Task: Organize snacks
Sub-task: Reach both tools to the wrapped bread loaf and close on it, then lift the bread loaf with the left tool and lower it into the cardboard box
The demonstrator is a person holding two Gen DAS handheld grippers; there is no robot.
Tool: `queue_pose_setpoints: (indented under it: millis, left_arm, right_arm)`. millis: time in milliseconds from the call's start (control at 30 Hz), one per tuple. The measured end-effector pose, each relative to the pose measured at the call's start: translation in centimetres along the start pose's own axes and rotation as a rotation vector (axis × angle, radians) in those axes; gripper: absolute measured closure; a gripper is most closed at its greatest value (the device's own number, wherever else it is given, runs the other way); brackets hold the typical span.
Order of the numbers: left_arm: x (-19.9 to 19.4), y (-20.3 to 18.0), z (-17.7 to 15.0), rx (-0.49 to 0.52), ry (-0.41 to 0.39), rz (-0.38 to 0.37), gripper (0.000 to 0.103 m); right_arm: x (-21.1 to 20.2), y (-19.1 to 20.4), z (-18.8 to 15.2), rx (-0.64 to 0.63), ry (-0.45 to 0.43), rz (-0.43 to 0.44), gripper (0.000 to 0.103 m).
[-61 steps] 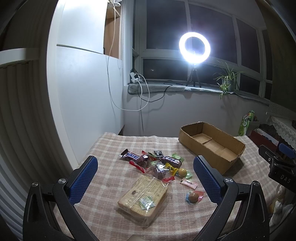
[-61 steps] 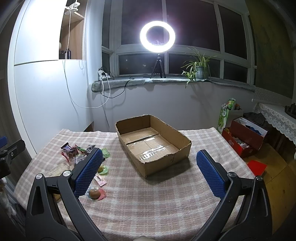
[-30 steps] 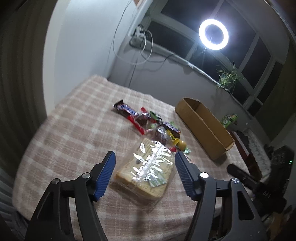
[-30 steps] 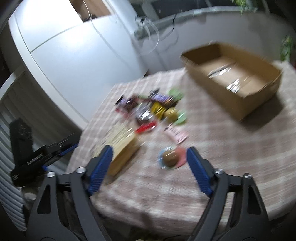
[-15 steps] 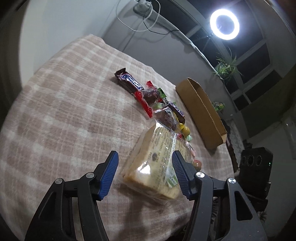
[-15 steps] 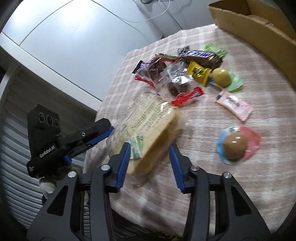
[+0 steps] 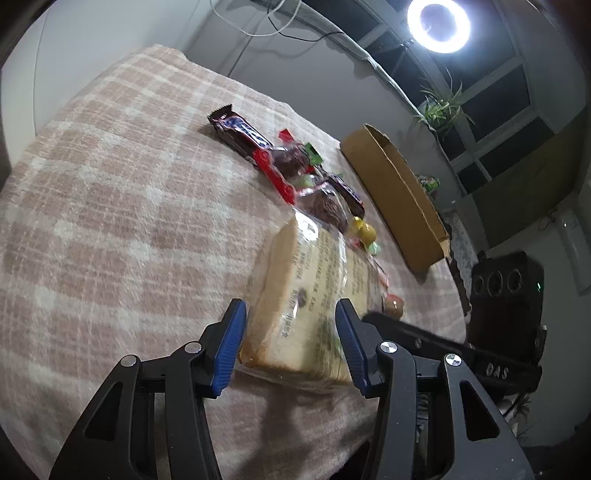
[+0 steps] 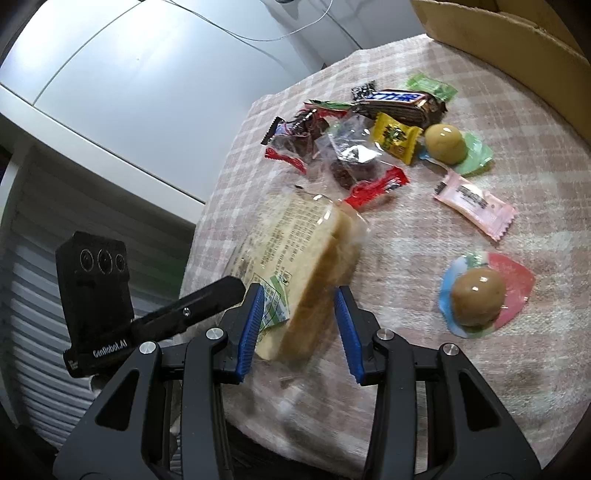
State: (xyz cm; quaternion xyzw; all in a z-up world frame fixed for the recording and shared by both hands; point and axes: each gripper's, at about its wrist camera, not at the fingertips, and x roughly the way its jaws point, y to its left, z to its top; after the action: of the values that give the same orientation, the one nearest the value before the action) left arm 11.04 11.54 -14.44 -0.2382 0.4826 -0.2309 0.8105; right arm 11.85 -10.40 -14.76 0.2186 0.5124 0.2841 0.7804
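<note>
A bagged loaf of sliced bread (image 7: 310,288) lies at the near edge of the checked tablecloth (image 7: 110,221). My left gripper (image 7: 290,345) straddles its near end, blue pads close to both sides. My right gripper (image 8: 299,328) straddles the same loaf (image 8: 295,258) from the other corner, pads narrowed around it. Whether either pad presses the bag is unclear. Behind the loaf lies a pile of wrapped snacks: a Snickers bar (image 8: 397,103), a yellow candy (image 8: 395,136), a pink packet (image 8: 474,203), two round sweets (image 8: 478,295). A cardboard box (image 7: 399,195) stands beyond.
A second chocolate bar (image 7: 240,131) and red wrappers (image 7: 275,175) lie at the pile's far end. The table's front edge is just under both grippers. A white cabinet (image 8: 129,74) stands left of the table. A ring light (image 7: 439,26) shines at the window.
Both grippers have come down from above the table to the bread loaf and narrowed their jaws around its near end from opposite corners. The loaf has stayed in place.
</note>
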Motion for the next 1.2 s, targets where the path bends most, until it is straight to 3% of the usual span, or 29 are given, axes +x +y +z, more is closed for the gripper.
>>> queue_pose_setpoints:
  millis: [200, 300, 633, 867, 1200]
  left_arm:
    - [0.4, -2.0, -1.8, 0.019, -0.035, 0.064, 0.055]
    - [0.5, -2.7, -2.3, 0.007, -0.057, 0.089, 0.055]
    - [0.7, -7.2, -2.0, 0.083, -0.076, 0.107, 0.056]
    - [2.4, -12.2, 0.0, 0.164, -0.112, 0.062, 0.057]
    - [8.1, -19.3, 4.2, 0.254, -0.104, -0.01, 0.057]
  right_arm:
    - [-0.2, -1.6, 0.8, -0.018, 0.045, 0.057, 0.061]
    - [-0.6, -1.4, 1.1, -0.055, 0.043, 0.039, 0.061]
    - [-5.8, -2.0, 1.7, -0.075, -0.061, 0.031, 0.061]
    - [-12.3, -4.6, 4.2, -0.087, -0.156, -0.007, 0.061]
    - [-19.0, -8.8, 8.4, -0.085, -0.254, -0.089, 0.061]
